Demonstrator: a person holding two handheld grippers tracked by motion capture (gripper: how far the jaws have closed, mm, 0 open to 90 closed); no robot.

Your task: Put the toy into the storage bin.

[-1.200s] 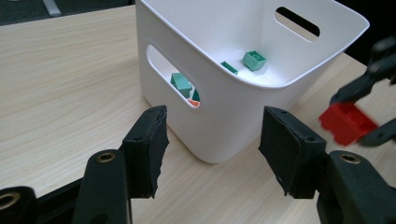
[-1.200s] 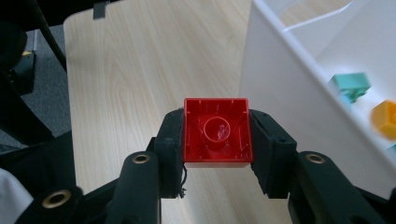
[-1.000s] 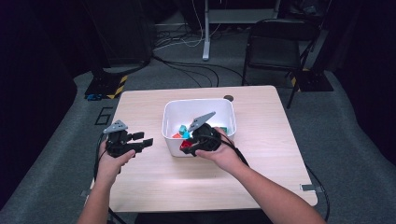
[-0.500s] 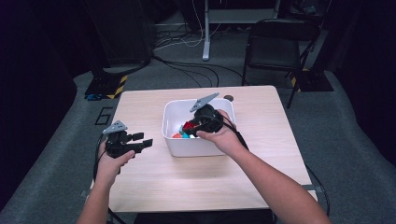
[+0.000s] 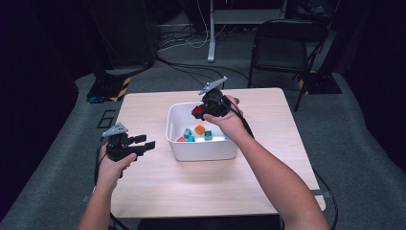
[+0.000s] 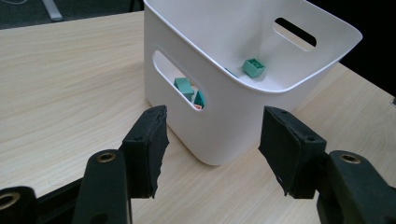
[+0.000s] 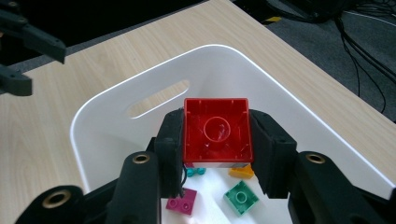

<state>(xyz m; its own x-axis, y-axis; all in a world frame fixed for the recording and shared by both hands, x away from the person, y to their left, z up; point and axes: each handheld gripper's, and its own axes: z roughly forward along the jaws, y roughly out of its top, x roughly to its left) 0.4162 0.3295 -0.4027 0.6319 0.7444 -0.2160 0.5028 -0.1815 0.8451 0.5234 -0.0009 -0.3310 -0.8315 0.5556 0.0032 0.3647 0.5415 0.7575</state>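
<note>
Red brick (image 7: 215, 131): square, clamped between the two black pads of my right claw (image 7: 215, 140), hollow underside with its round tube turned toward the claw's camera. Pads press on its left and right walls; grip looks square, brick not tilted in the jaws. In the high view the same brick (image 5: 197, 111) sits at the tip of the right claw (image 5: 201, 111), held above the far part of the white bin (image 5: 201, 149), clear of the bin floor.

Bin contents, seen past the brick in the right gripper view: a green brick (image 7: 240, 197), a magenta brick (image 7: 181, 205), an orange brick (image 7: 243, 171) partly hidden behind the red one, and a small teal piece just under the left pad. All lie loose on the bin floor. The high view shows orange, teal, green and reddish pieces clustered toward the near wall.

Bin: white plastic, rounded corners, slot handles in its side walls, standing near the middle of the wooden counter (image 5: 268, 143).

Left claw (image 6: 212, 156): jaws wide apart, nothing between the pads. It rests low over the counter just beside the bin, pointed at one corner, with a handle slot in sight. Through that slot I see teal bricks (image 6: 184, 87). In the high view my left claw (image 5: 146, 143) sits left of the bin, not touching it.
</note>
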